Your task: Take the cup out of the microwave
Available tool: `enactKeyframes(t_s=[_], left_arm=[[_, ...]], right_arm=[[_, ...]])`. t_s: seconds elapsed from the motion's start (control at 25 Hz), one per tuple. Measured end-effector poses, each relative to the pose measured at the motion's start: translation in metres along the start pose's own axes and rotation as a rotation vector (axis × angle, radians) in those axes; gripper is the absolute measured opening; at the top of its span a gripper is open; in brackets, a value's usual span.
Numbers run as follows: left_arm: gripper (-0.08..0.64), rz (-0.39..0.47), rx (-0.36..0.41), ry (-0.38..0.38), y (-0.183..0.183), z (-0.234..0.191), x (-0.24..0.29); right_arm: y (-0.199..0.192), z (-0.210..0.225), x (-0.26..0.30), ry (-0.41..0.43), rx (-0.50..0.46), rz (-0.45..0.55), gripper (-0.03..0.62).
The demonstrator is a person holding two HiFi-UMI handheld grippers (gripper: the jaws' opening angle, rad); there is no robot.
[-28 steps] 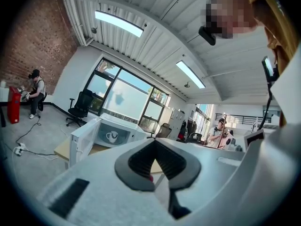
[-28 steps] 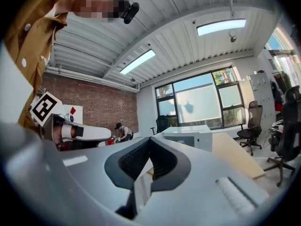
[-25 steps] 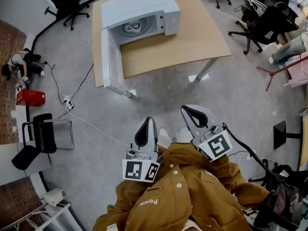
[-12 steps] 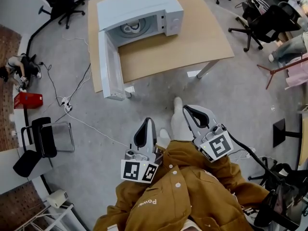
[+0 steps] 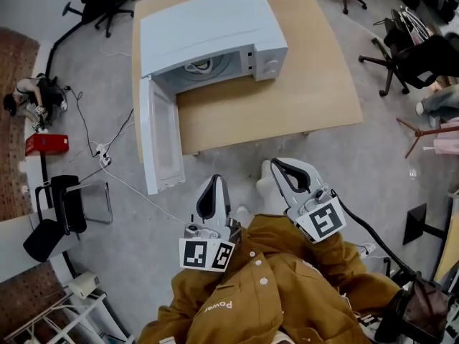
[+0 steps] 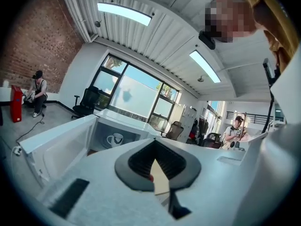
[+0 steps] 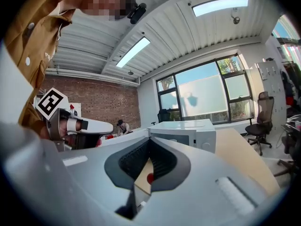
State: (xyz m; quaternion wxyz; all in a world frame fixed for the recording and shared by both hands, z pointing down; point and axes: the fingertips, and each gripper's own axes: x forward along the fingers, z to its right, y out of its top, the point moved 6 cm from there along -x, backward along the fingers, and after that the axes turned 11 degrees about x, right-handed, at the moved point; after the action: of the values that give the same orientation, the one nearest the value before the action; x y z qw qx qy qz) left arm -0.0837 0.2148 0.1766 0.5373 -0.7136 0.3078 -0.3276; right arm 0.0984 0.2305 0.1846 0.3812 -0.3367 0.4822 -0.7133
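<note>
Near: both grippers sit low in front of the brown jacket, well short of the microwave (image 5: pixel 215 27).
- Left gripper (image 5: pixel 217 180): jaws closed tip to tip, nothing between them.
- Right gripper (image 5: pixel 278 165): the same, clamped together and empty.
- Both point about level, toward the microwave.

Middle: the door (image 5: pixel 159 145) is swung wide open on the microwave's left and juts out past the edge of the table (image 5: pixel 308 99) toward the person.

Far: the cup (image 5: pixel 201 66) is white and stands upright on the turntable inside the microwave. Its handle looks turned to the door side.

Bearing: the cup lies ahead and left of both grippers, straight in through the front opening. The left gripper lines up closer with that opening. The right one faces the control-panel end. My guess is the left is better placed, but the door flanks its outer side. Its jaws must part before any grasp.
</note>
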Motion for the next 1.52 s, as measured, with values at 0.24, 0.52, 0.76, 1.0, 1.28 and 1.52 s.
enactKeyframes(t_s=[0.24,0.52,0.76,1.0,1.28,1.52], left_arm=[[0.005,-0.001,0.061,0.068,0.001,-0.012,0.071],[0.005,0.015,0.052,0.098,-0.025,-0.04,0.13],[0.005,0.0,0.03,0.116,-0.054,-0.071,0.168],[0.005,-0.01,0.046,0.145,-0.084,-0.108,0.19],[0.005,0.006,0.056,0.195,-0.109,-0.146,0.211],[0.05,0.018,0.008,0.226,-0.123,-0.16,0.228]], right_arm=[[0.016,0.054,0.061,0.095,0.015,0.026,0.006],[-0.007,0.083,0.124,0.127,0.041,-0.034,0.006],[-0.035,0.101,0.173,0.105,0.036,-0.061,0.006],[-0.069,0.109,0.222,0.112,0.008,-0.084,0.006],[-0.099,0.126,0.264,0.066,-0.008,-0.078,0.006],[-0.117,0.143,0.289,0.071,-0.02,-0.082,0.052]])
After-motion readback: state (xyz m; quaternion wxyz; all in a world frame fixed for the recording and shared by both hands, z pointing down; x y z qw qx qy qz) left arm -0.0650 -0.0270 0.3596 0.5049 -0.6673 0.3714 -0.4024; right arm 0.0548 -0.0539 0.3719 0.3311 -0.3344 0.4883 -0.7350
